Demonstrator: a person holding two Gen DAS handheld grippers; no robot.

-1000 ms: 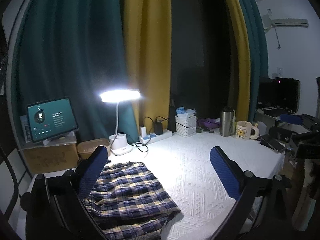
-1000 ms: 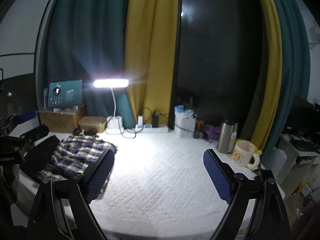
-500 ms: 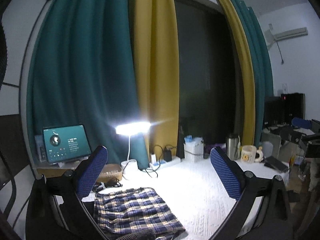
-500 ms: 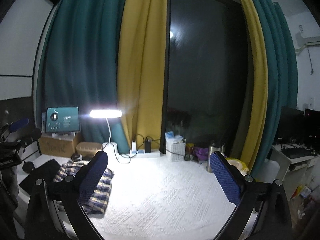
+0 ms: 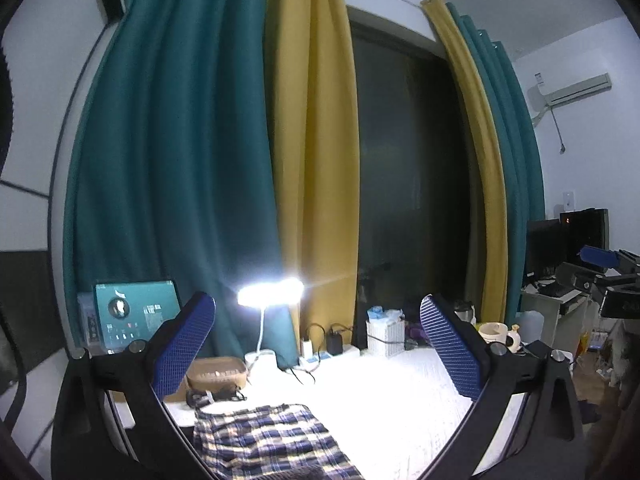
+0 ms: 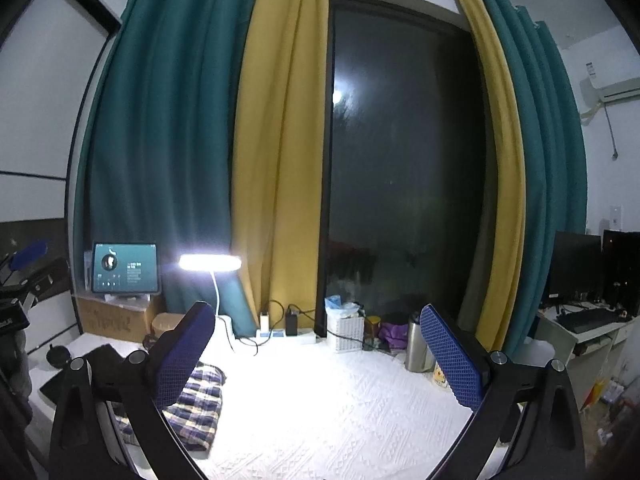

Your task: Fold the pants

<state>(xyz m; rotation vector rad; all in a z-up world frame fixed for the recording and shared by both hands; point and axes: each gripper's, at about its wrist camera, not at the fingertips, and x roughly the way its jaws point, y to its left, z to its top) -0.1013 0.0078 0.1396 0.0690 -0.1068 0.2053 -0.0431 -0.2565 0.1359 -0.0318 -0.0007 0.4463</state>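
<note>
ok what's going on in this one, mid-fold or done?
Looks done, or close to it. The plaid pants lie folded in a compact stack on the white table, near its left end in front of the lit desk lamp. Neither gripper holds anything: the left gripper and the right gripper both stand wide open, raised above the table and pointing toward the curtained window. The right one's jaws have just been opening, with nothing between them.
</note>
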